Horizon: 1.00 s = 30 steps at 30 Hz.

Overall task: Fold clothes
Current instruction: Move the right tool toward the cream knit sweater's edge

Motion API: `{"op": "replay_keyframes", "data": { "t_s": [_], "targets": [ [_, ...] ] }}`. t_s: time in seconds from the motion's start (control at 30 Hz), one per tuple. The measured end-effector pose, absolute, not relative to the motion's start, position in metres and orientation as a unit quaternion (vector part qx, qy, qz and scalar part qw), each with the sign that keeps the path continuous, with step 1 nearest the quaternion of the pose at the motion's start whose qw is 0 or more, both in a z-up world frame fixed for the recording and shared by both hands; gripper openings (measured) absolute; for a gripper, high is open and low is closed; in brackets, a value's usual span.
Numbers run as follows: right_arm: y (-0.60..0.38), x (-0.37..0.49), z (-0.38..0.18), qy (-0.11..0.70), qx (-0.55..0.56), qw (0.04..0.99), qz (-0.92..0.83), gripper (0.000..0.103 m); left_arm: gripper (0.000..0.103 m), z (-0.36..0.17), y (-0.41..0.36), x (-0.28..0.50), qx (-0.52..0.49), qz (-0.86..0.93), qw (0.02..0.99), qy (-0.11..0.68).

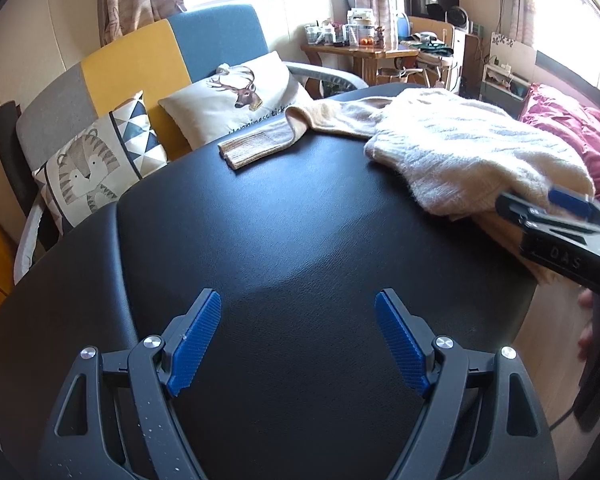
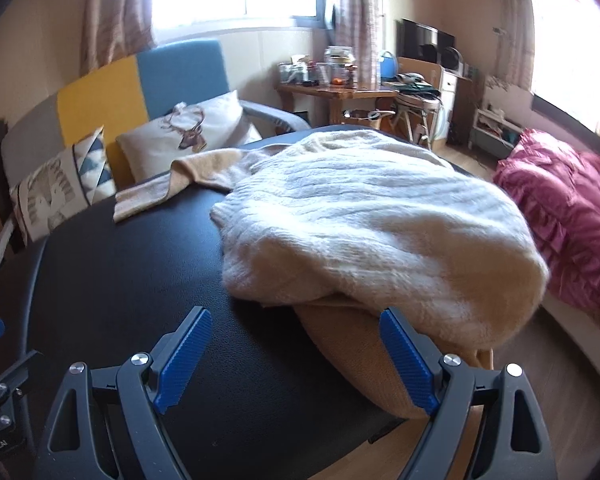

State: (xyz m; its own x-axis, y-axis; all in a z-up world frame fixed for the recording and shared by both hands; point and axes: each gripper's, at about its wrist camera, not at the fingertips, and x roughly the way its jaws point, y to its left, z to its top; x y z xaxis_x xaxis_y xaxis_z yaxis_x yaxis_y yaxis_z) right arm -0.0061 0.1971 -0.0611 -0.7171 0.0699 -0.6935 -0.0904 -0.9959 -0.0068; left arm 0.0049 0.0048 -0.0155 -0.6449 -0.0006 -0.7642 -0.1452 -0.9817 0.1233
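Note:
A fluffy cream sweater (image 2: 372,232) lies heaped on the right side of a black table (image 2: 132,280), over a tan garment (image 2: 340,340) whose hem sticks out at the near edge. The tan sleeve (image 1: 260,144) stretches left across the far part of the table. My right gripper (image 2: 296,356) is open, with the tan hem lying between its blue pads (image 2: 408,364), apart from them. My left gripper (image 1: 298,340) hovers open over bare black table (image 1: 280,240), holding nothing. In the left wrist view the right gripper (image 1: 556,208) shows at the sweater's (image 1: 472,152) near edge.
A grey, yellow and blue sofa (image 1: 140,68) with two printed cushions (image 1: 100,160) stands behind the table. A pink quilt (image 2: 572,216) lies on the right. A cluttered wooden desk (image 2: 336,92) is at the back. Wooden floor (image 2: 540,360) shows past the table's right edge.

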Motion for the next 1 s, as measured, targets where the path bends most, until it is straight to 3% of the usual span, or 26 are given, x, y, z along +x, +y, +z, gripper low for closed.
{"op": "replay_keyframes", "data": {
  "t_s": [0.23,1.0],
  "targets": [
    [0.175,-0.035,-0.061,-0.095,-0.363,0.022,0.927,0.088,0.083,-0.018,-0.004,0.004,-0.424,0.901,0.034,0.082],
    [0.178,-0.082,-0.089,-0.153,-0.387,0.047,0.908,0.083,0.082,-0.032,-0.013,-0.002,-0.45,0.889,0.032,0.075]
  ]
}}
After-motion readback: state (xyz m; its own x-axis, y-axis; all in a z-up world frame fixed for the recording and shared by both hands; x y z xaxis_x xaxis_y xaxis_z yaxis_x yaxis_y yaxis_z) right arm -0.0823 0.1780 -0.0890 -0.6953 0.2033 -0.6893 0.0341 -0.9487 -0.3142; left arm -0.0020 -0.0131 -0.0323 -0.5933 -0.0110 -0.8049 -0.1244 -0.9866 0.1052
